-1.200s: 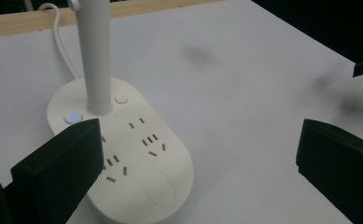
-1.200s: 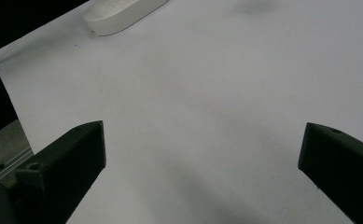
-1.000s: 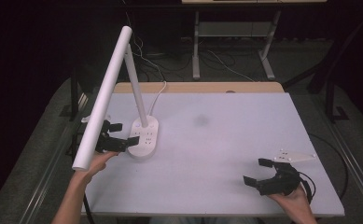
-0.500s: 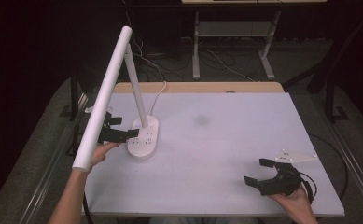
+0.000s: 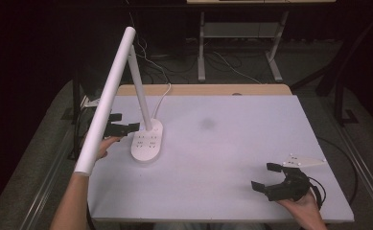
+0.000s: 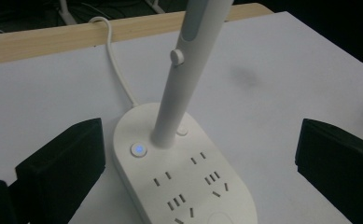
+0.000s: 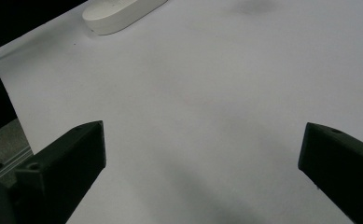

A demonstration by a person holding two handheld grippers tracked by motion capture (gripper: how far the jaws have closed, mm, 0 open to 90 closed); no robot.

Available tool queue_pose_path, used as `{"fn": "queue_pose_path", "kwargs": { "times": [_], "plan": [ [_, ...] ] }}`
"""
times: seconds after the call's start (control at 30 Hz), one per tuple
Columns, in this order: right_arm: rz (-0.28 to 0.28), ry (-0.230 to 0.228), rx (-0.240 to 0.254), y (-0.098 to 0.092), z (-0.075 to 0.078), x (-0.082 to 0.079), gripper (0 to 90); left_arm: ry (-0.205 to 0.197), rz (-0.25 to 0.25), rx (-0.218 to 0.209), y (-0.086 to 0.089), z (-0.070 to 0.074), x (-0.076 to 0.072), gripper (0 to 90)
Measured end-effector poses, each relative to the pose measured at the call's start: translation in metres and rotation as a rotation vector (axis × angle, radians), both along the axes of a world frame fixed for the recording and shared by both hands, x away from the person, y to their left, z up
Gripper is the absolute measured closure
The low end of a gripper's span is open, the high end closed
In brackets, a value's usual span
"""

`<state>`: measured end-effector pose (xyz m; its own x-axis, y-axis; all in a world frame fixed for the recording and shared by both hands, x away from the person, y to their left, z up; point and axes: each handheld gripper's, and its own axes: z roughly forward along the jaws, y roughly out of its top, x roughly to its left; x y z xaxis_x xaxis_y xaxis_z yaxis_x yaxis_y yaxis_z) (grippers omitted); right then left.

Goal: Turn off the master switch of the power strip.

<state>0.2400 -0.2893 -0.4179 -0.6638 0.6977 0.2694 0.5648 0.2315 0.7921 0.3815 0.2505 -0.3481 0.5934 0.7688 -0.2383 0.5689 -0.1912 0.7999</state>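
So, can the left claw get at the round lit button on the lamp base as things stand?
Probably yes. The left claw is open right beside the lamp base, and in its own view the lit button lies bare on top, with nothing between it and the jaws. The stem rises just beside it.

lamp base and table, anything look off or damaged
Nothing looks damaged. The lamp base sits flat on the table, its post upright, a blue-lit button on it. The one oddity is a faint dark smudge on the white tabletop to its right. The left tool is open beside the base.
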Motion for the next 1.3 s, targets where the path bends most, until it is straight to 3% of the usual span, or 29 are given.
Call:
{"fn": "queue_pose_path", "kwargs": {
  "times": [0.6,0.93,1.0,1.3],
  "plan": [
    [-0.001,0.003,-0.007,-0.001,-0.001,0.0,0.1,0.017,0.063,-0.007,0.004,-0.004,0.026,2.7],
    [-0.001,0.009,-0.009,-0.001,-0.001,0.0,0.1,0.036,0.099,0.004,0.007,-0.008,0.037,8.0],
    [0.0,0.004,-0.012,-0.001,-0.002,0.001,0.1,0.03,0.084,0.019,0.01,-0.009,0.04,9.2],
    [0.002,0.004,-0.016,0.0,-0.002,0.001,0.1,0.074,0.101,-0.024,0.018,-0.015,0.048,19.1]
  ]
}}
